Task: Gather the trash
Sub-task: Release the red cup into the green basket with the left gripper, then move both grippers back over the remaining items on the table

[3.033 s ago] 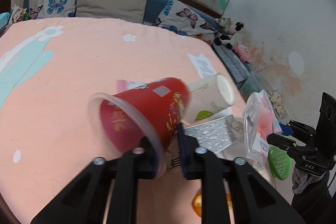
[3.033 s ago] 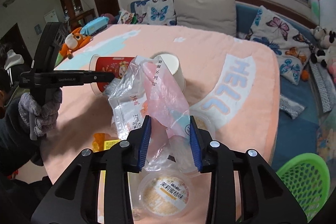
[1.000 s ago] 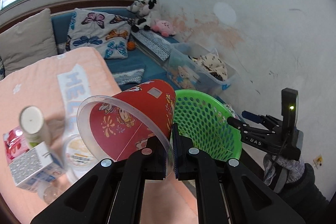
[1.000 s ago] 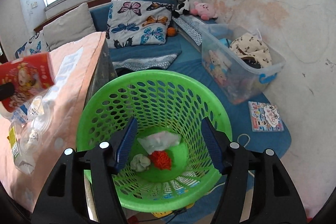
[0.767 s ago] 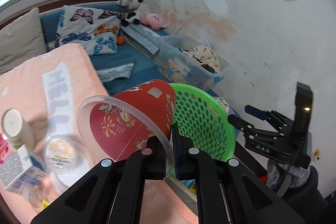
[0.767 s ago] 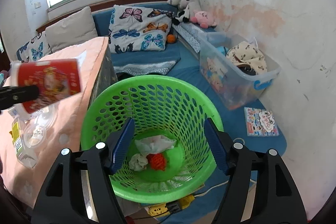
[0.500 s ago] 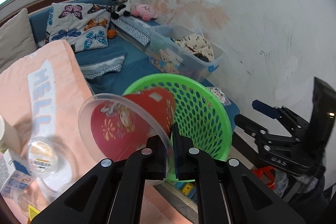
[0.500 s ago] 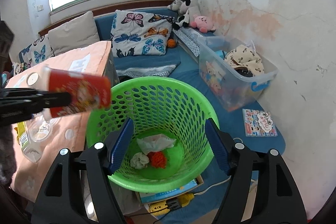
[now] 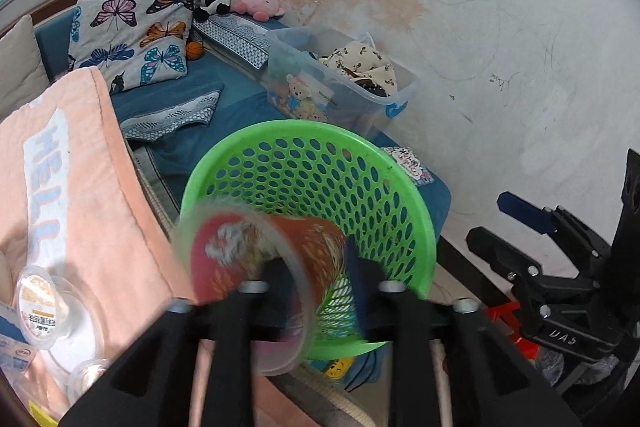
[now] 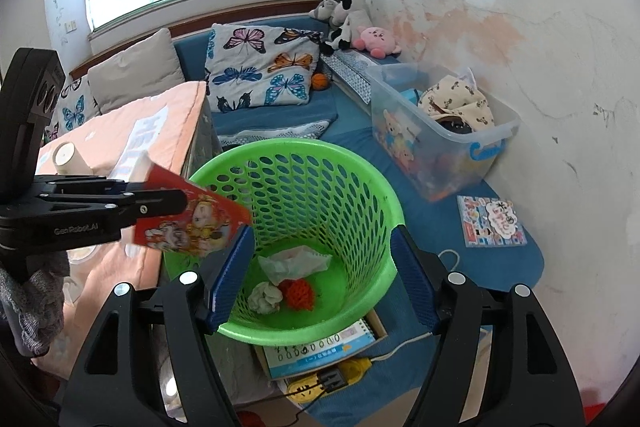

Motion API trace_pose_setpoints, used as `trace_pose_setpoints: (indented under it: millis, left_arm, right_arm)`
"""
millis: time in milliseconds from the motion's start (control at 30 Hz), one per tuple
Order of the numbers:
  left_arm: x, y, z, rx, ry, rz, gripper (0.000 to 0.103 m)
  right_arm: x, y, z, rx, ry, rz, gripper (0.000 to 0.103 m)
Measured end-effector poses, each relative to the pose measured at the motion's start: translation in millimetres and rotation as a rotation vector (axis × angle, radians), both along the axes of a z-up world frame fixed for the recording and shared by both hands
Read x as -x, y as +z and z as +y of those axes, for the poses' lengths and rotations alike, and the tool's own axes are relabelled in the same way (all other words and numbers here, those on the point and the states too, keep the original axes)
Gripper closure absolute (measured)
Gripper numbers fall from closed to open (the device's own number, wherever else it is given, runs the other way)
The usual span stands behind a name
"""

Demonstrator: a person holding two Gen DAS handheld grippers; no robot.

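The left gripper (image 9: 314,269), its fingers spread apart, has the blurred red paper cup (image 9: 260,267) between them at the near rim of the green perforated basket (image 9: 320,163); whether the fingers touch the cup cannot be told. The right gripper (image 10: 322,267) stands wide open above the basket, whose floor holds crumpled tissue (image 10: 294,261) and a red wad (image 10: 298,295). Beyond lies a clear storage bin (image 10: 440,131).

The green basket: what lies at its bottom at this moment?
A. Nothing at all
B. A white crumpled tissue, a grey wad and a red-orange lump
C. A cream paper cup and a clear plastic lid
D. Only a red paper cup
B. In the right wrist view the green basket holds a white crumpled tissue, a grey wad and a red-orange lump; the red paper cup is above the rim, at the left gripper.
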State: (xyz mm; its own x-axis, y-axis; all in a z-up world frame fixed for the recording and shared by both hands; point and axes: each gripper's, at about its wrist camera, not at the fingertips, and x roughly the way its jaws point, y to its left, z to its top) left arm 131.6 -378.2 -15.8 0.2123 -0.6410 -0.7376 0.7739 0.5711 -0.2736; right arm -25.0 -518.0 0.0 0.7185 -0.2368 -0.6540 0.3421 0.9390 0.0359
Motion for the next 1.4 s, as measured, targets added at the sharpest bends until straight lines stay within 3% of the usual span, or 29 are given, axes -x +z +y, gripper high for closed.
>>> trace_pose_setpoints:
  millis: [67, 333, 733, 1067, 1400]
  left_arm:
    - [3, 4, 3, 0.022, 0.003, -0.014, 0.059]
    - [12, 30, 39, 0.055, 0.029, -0.075, 0.055]
    - [4, 48, 143, 0.022, 0.233, -0.153, 0.050]
    - [-10, 41, 233, 0.012, 0.415, -0.130, 0.050]
    - [-12, 10, 290, -0.016, 0.541, -0.051, 0.050]
  right_arm:
    - [0, 0, 0, -0.005, 0.004, -0.001, 0.032]
    - [-1, 4, 14, -0.008, 0.050, -0.019, 0.031]
    - [-18, 11, 66, -0.034, 0.236, -0.024, 0.028]
    - [-48, 4, 136, -0.043, 0.477, 0.027, 0.028]
    - [-77, -19, 175, -0.047, 0.585, 0.094, 0.028]
